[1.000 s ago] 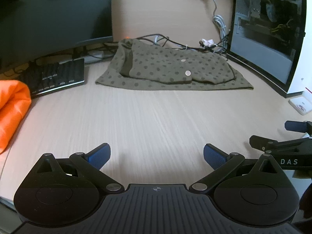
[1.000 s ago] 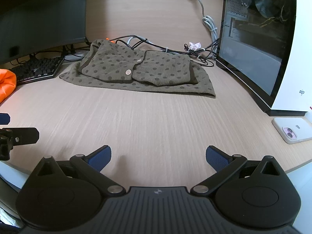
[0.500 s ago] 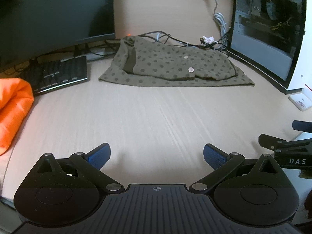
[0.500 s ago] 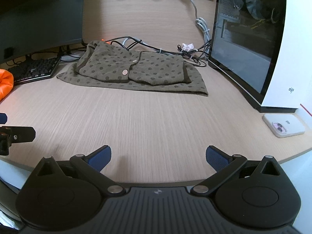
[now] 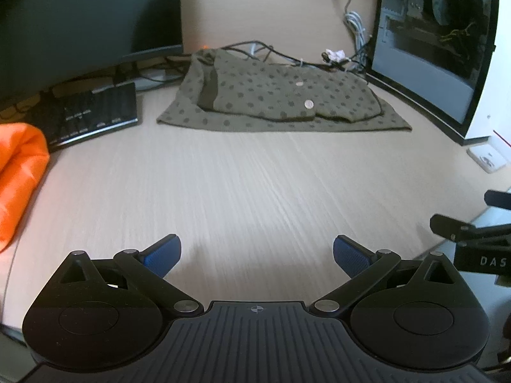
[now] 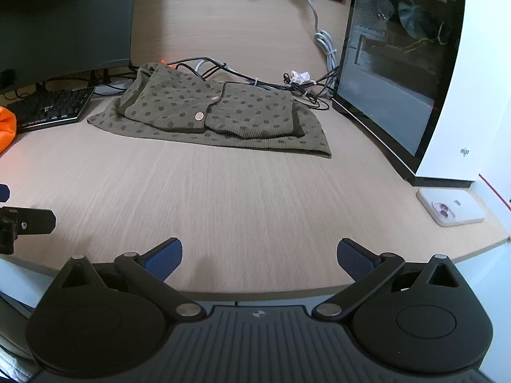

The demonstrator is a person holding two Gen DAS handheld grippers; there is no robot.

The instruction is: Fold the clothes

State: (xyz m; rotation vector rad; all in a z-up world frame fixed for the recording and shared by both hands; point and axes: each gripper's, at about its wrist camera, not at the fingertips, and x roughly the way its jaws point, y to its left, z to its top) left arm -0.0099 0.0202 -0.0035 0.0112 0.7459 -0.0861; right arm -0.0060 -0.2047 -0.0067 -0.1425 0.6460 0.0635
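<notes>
An olive green garment with dark dots [image 5: 281, 99] lies folded flat at the far side of the wooden desk, also seen as the garment [image 6: 217, 115] in the right wrist view. An orange cloth [image 5: 19, 172] is bunched at the desk's left edge; the orange cloth [image 6: 6, 127] shows as a sliver on the right view's left border. My left gripper [image 5: 257, 255] is open over bare desk, well short of the garment, holding nothing. My right gripper [image 6: 259, 257] is open at the desk's near edge, empty too.
A black keyboard [image 5: 92, 111] and a dark monitor [image 5: 80, 22] stand at the left. A computer case with a glass side [image 6: 399, 73] stands at the right, cables [image 6: 303, 86] behind the garment. A phone [image 6: 452, 212] lies face down near the right edge.
Both grippers have drawn back toward the desk's near edge and lifted a little; the garment looks farther away. The garment and both jaws are unchanged.
</notes>
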